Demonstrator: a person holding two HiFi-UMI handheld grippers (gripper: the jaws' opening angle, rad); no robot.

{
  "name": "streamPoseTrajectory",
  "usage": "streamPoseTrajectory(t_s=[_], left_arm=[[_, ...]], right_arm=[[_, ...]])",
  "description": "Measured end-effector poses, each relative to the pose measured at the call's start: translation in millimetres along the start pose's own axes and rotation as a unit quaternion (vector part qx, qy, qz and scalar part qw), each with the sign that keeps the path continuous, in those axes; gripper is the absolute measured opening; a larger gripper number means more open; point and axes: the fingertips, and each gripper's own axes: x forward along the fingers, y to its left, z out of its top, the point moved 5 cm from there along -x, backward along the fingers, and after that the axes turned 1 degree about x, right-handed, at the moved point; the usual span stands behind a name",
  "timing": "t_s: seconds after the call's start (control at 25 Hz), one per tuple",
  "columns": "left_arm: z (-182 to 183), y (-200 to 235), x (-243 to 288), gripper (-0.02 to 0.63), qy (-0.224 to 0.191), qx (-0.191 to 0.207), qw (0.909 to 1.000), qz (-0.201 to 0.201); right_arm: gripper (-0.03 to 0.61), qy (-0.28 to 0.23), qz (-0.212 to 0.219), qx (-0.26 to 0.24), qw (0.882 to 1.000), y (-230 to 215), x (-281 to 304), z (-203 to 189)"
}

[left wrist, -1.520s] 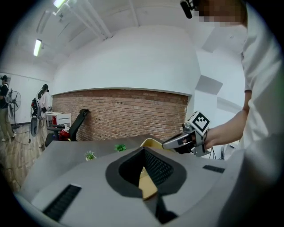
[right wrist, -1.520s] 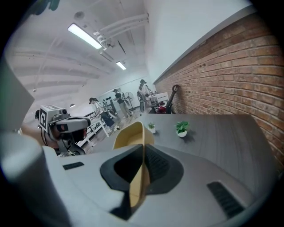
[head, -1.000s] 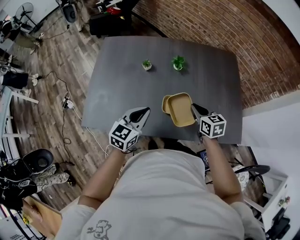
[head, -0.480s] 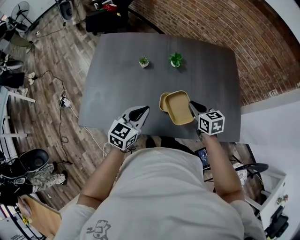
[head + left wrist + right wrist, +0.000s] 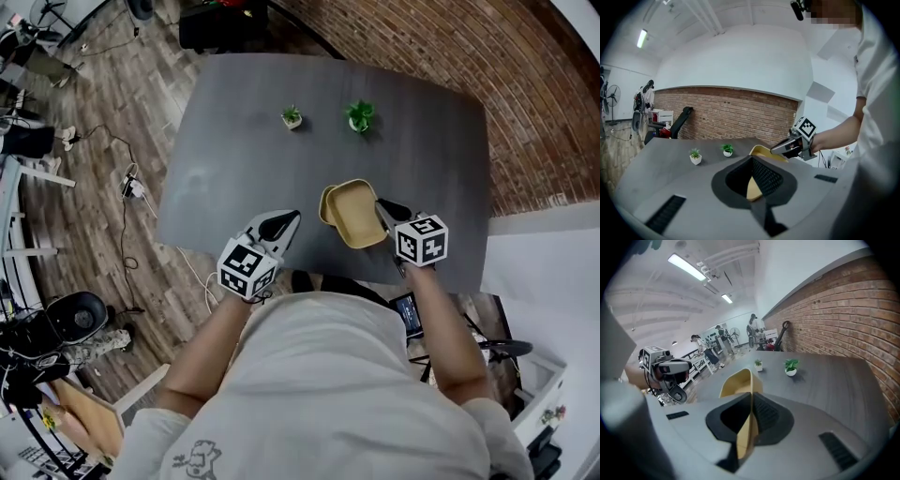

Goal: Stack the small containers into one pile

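On the dark grey table (image 5: 234,141), a shallow yellow container (image 5: 354,214) lies on top of a second yellow container (image 5: 325,204), whose edge sticks out at the left. My right gripper (image 5: 382,208) is shut on the right rim of the top one. In the right gripper view that rim (image 5: 745,427) runs between the closed jaws. My left gripper (image 5: 286,220) hovers over the table's near edge, left of the containers and apart from them. Its jaws meet at the tips, and I see nothing held. In the left gripper view the container (image 5: 761,151) shows beyond the tips.
Two small potted plants (image 5: 292,115) (image 5: 359,115) stand further back on the table. The table's near edge runs just below both grippers. A brick wall lies to the right. Cables, fans and furniture sit on the wooden floor at the left.
The head camera has shifted a little. Both grippers and the yellow containers hold nearly the same places, with the right gripper still closed on the rim.
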Motion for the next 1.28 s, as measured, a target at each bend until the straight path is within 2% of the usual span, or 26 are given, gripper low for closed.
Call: streamPoseTrajectory(t_s=[0.36,0.84,1.04,1.28], left_arm=[[-11,6,27,0.011,0.016,-0.027,0.9995,0.008],[-29,17,55,0.011,0.044,-0.063,0.9969,0.017],[-36,26,64,0.011,0.052,-0.076,0.9954,0.024],[-43,35,72,0.011,0.059,-0.096,0.9932,0.031]], right_arm=[[0.021,0.052,0.044,-0.033,0.997,-14,28,6],[0.021,0.130,0.114,-0.061,0.983,-30,65,2],[0.021,0.167,0.154,-0.083,0.970,-35,82,4],[0.021,0.223,0.211,-0.111,0.945,-37,106,3]])
